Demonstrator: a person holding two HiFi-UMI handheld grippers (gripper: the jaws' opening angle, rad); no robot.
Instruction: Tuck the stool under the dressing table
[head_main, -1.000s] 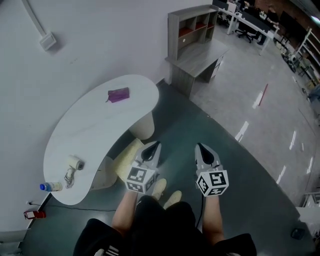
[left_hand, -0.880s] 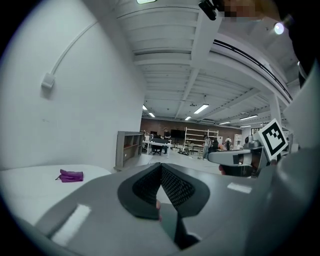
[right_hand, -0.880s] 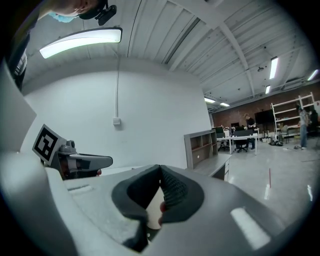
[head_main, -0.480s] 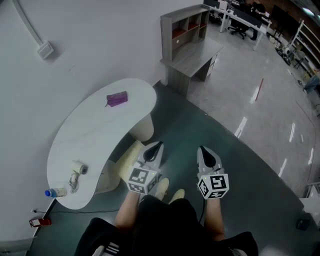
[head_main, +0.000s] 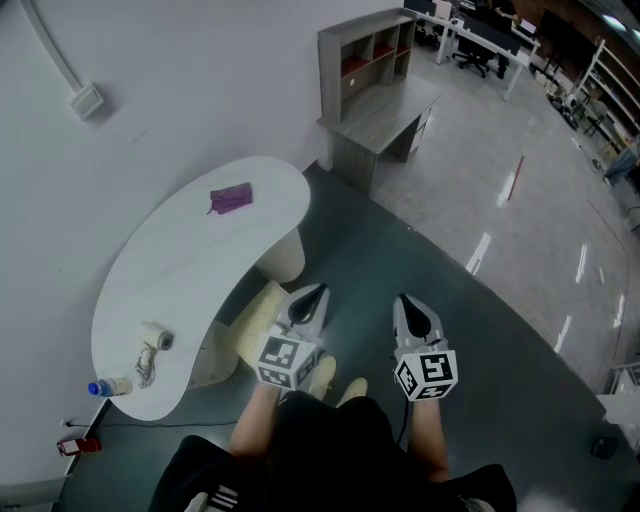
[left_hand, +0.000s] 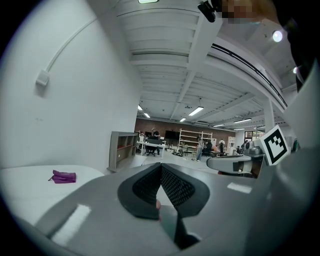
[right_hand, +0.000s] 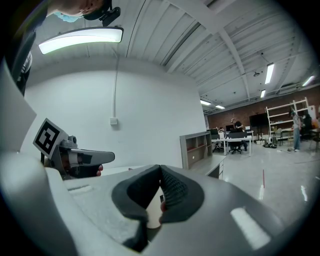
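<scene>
The dark green floor (head_main: 420, 250) runs out toward a bright hall, and a white curved table (head_main: 150, 270) stands on it against the wall. Past the table's far end stands a grey desk (head_main: 390, 105) with shelves at its back. The pale yellow stool (head_main: 252, 318) sits at the table's inner curve, between its two cream legs (head_main: 286, 256), with part of its seat under the top and part sticking out toward me. Seen from my head, my left gripper (head_main: 312, 296) hangs just over the stool's near edge, its jaws pressed together with nothing between them. My right gripper (head_main: 407, 306) is beside it over bare floor, its jaws likewise closed and empty. On the table a purple pouch (head_main: 231, 199) lies near the far end, and near the close end lie a white roll (head_main: 155, 337), a tangle of cord (head_main: 143, 362) and a small bottle (head_main: 108, 386) on its side
</scene>
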